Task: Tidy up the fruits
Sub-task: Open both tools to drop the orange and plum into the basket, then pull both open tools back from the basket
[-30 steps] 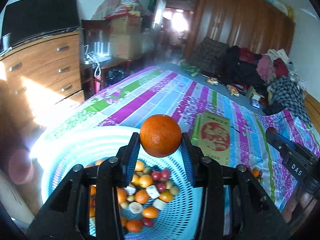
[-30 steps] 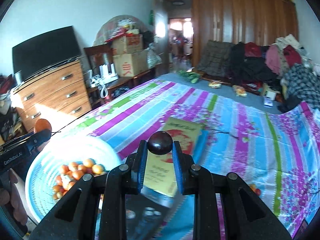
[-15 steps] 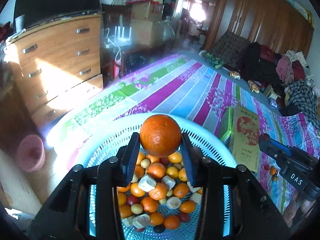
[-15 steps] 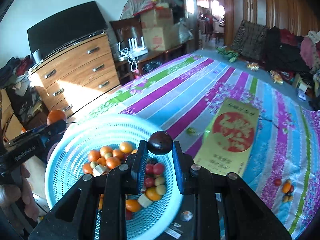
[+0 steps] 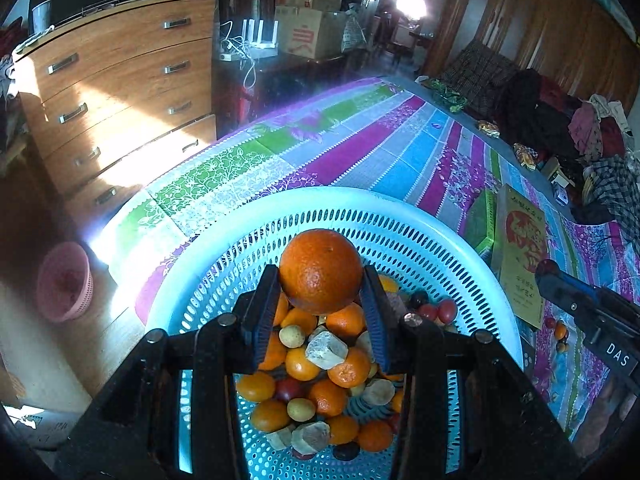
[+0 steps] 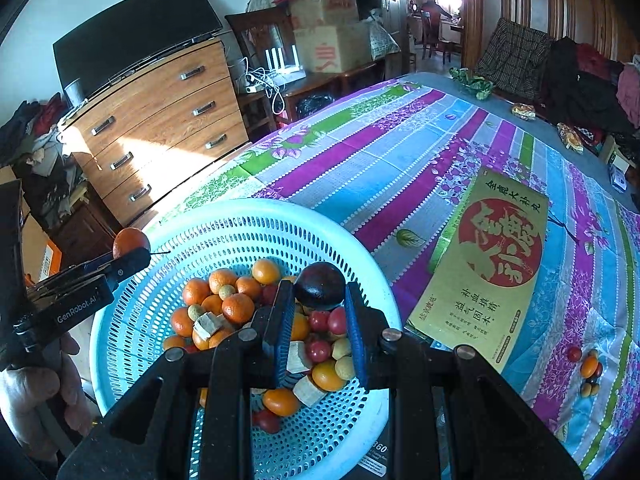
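My left gripper [image 5: 320,280] is shut on a large orange [image 5: 320,270] and holds it above the light blue perforated basket [image 5: 420,220]. The basket holds several small oranges, red and yellow fruits and pale cubes [image 5: 324,354]. My right gripper [image 6: 318,292] is shut on a dark purple plum [image 6: 320,285] and holds it over the same basket [image 6: 240,210], near its right side. The left gripper with its orange [image 6: 131,242] shows at the basket's left rim in the right wrist view. The right gripper's arm [image 5: 580,308] shows at the right in the left wrist view.
The basket sits on a bed with a striped floral sheet [image 6: 400,152]. A yellow box with a red seal [image 6: 488,264] lies right of the basket. Loose small fruits [image 6: 588,368] lie further right. A wooden dresser [image 5: 112,92] and a pink bin [image 5: 64,280] stand left.
Both grippers have moved forward and down over the basket, each still holding its fruit. The basket and its fruit now look larger and closer in both views.
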Tool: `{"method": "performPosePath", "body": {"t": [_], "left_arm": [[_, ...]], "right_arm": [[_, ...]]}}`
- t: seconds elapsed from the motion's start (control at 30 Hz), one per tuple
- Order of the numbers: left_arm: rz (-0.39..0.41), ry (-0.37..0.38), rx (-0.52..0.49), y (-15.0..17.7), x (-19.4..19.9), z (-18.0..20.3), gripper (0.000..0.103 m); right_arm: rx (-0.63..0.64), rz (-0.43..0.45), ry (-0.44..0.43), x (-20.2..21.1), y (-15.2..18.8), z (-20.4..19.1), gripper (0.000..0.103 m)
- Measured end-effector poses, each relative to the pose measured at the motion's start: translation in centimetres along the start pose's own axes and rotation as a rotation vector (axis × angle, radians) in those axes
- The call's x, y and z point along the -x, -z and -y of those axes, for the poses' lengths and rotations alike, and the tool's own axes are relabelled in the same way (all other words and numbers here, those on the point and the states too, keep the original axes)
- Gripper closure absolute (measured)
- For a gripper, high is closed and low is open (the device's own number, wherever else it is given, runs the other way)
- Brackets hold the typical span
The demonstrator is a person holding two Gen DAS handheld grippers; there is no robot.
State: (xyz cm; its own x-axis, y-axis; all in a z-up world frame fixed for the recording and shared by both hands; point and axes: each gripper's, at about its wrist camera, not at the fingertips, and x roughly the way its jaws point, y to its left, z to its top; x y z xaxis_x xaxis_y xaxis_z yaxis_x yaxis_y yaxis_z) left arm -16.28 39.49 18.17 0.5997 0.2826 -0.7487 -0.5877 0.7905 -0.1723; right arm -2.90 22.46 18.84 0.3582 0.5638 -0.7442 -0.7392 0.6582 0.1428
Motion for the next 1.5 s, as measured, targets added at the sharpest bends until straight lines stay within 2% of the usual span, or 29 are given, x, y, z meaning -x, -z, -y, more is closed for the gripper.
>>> {"method": "performPosePath", "body": {"t": [0.37, 0.5, 0.57, 0.6, 0.63, 0.73, 0.8, 0.83, 0.97, 1.07, 1.13, 1.2, 1.37, 1.5], "left_arm": [[-0.024, -0.016, 0.015, -0.2, -1.0, -0.7, 0.061], [-0.059, -0.028, 0.024, -0.1, -1.7, -1.1, 0.061], [-0.078, -0.031, 0.03, 0.0, -2.0, -1.2, 0.052], [-0.078, -0.031, 0.031, 0.0, -2.0, -1.2, 0.037], [-0.07, -0.036, 0.029, 0.0, -1.8, -1.2, 0.026], [-0.051, -0.063, 0.017, -0.3, -1.2, -1.0, 0.02], [-0.051, -0.071, 0.022, -0.6, -1.0, -1.1, 0.015], [-0.041, -0.082, 0.028, -0.7, -0.9, -1.1, 0.015], [0.051, -0.119, 0.033, -1.6, 1.5, -1.1, 0.015], [0.187, -0.179, -0.008, -2.6, 4.7, -0.1, 0.014], [0.286, -0.208, -0.04, -3.3, 7.0, 0.9, 0.0], [0.381, -0.216, -0.056, -3.7, 9.2, 2.0, 0.0], [0.374, -0.109, -0.023, -3.9, 9.9, 2.7, 0.0], [0.363, -0.082, -0.008, -3.3, 9.4, 3.1, 0.0]], "right_arm": [[0.004, -0.012, -0.007, -0.8, -0.2, -0.2, 0.074], [0.009, -0.014, -0.011, -0.9, -0.1, -0.5, 0.073], [0.014, -0.017, -0.013, -0.9, -0.1, -0.6, 0.072], [0.018, -0.018, -0.012, -0.9, -0.1, -0.7, 0.066], [0.021, -0.017, -0.009, -0.9, -0.2, -0.7, 0.052], [0.026, -0.002, 0.0, -0.5, -0.2, -0.9, 0.034], [0.032, 0.009, 0.001, -0.1, -0.3, -1.0, 0.026], [0.035, 0.016, 0.004, 0.1, -0.3, -1.1, 0.022], [0.033, 0.049, 0.0, 1.2, -0.4, -1.3, 0.02], [0.034, 0.088, 0.008, 2.8, -0.5, -1.5, 0.02], [0.045, 0.115, 0.019, 4.0, -0.6, -1.6, 0.02], [0.058, 0.145, 0.031, 5.4, -0.6, -1.7, 0.02], [0.077, 0.209, 0.072, 8.6, -0.3, -1.7, 0.011], [0.09, 0.231, 0.099, 10.5, 0.3, -1.2, 0.011]]}}
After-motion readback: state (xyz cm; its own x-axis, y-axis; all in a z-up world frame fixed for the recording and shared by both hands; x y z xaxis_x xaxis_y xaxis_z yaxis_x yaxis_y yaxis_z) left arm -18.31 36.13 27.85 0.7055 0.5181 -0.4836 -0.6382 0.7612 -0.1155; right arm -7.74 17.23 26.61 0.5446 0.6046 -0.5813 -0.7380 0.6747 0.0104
